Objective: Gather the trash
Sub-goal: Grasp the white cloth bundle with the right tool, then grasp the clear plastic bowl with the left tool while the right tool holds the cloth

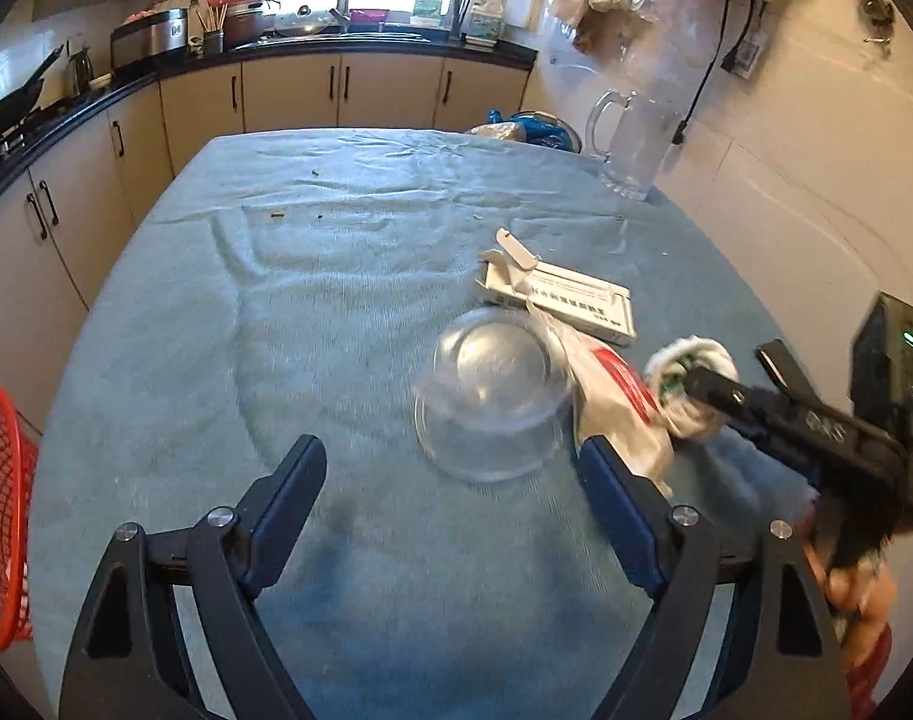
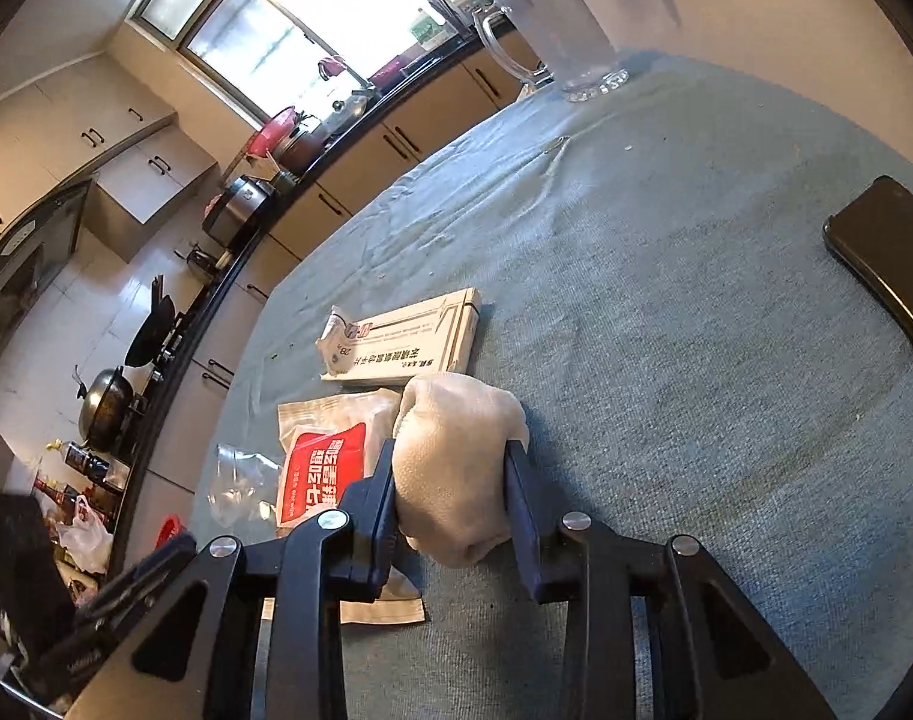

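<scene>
your right claw (image 2: 453, 483) is clamped on the crumpled white wad (image 2: 459, 468) at the near right of the table (image 2: 696, 330), its pads pressing the wad's two sides. your left claw (image 1: 450, 468) stands wide open with nothing in it, just short of the clear plastic cup (image 1: 492, 396).

the wad is soft, so it could squeeze out of the grip as you lift. it lies just beside the red-and-white snack packet (image 2: 324, 468), whose edge reaches under your left pad; the packet may drag along and then drop. the cup is light and lying on its side, so a nudge from the open claw could roll it off toward the flat white box (image 2: 408, 342) behind it.

the wad's long axis runs away from you along the claw. the cup's mouth faces you and to the left. the red basket (image 1: 0, 516) sits off the table's left edge.
</scene>
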Demonstrator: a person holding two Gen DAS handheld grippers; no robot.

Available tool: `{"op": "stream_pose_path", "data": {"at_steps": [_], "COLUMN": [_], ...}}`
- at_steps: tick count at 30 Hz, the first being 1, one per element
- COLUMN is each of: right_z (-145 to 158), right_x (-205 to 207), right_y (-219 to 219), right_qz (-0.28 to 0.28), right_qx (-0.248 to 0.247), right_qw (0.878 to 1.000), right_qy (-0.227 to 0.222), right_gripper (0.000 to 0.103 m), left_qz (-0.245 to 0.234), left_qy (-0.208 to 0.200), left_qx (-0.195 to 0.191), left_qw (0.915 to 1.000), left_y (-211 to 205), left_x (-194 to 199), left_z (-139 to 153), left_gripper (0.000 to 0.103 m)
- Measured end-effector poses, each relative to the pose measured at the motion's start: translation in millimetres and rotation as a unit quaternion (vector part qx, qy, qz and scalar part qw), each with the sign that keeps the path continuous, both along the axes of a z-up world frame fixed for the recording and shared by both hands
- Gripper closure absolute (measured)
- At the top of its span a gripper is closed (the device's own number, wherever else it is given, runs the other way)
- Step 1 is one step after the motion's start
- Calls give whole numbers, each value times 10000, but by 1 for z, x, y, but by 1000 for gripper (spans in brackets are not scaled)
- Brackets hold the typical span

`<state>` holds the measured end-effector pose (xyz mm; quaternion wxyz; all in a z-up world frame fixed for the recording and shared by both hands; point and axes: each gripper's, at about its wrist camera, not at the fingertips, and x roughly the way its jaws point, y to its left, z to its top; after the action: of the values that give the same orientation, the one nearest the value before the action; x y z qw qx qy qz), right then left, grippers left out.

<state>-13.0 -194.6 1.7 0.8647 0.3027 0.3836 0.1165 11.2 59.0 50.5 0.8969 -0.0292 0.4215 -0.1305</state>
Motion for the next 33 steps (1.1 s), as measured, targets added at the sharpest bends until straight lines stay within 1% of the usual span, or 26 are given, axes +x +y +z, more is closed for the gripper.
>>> {"op": "stream_pose_path", "data": {"at_steps": [4,6,11,12,14,20,24,26,29,33], "right_z": [-2,-2,-1,-1,-1,0,2,4,13,26], "right_x": [1,1,0,0,0,-2,-4,-5,-10,-20], "right_y": [-1,0,-1,-1,0,2,5,6,11,18], "right_qz": [13,30,39,42,45,80,176,233,332,518], "right_qx": [47,42,52,57,54,39,67,81,55,6], "right_qw": [10000,10000,10000,10000,10000,10000,9998,9996,9986,9950], "right_qy": [9,10,5,4,0,-12,-68,-151,-406,-859], "right_gripper": [68,68,68,68,68,68,68,68,68,68], "left_qz": [-132,-197,-360,-378,-437,-417,-323,-250,-160,-80], "left_qy": [-100,-179,-154,-168,-211,-456,-581,-671,-757,-800], "left_qx": [16,144,343,375,434,589,493,463,369,298], "left_qw": [9999,9995,9986,9984,9979,9963,9966,9964,9963,9963], "left_y": [-13,-22,-36,-37,-38,-33,-23,-18,-11,-3], "left_x": [14,21,37,37,33,12,-2,-11,-20,-28], "left_z": [3,2,-7,-8,-10,-8,-3,0,5,8], "left_gripper": [18,18,18,18,33,34,34,34,34,34]}}
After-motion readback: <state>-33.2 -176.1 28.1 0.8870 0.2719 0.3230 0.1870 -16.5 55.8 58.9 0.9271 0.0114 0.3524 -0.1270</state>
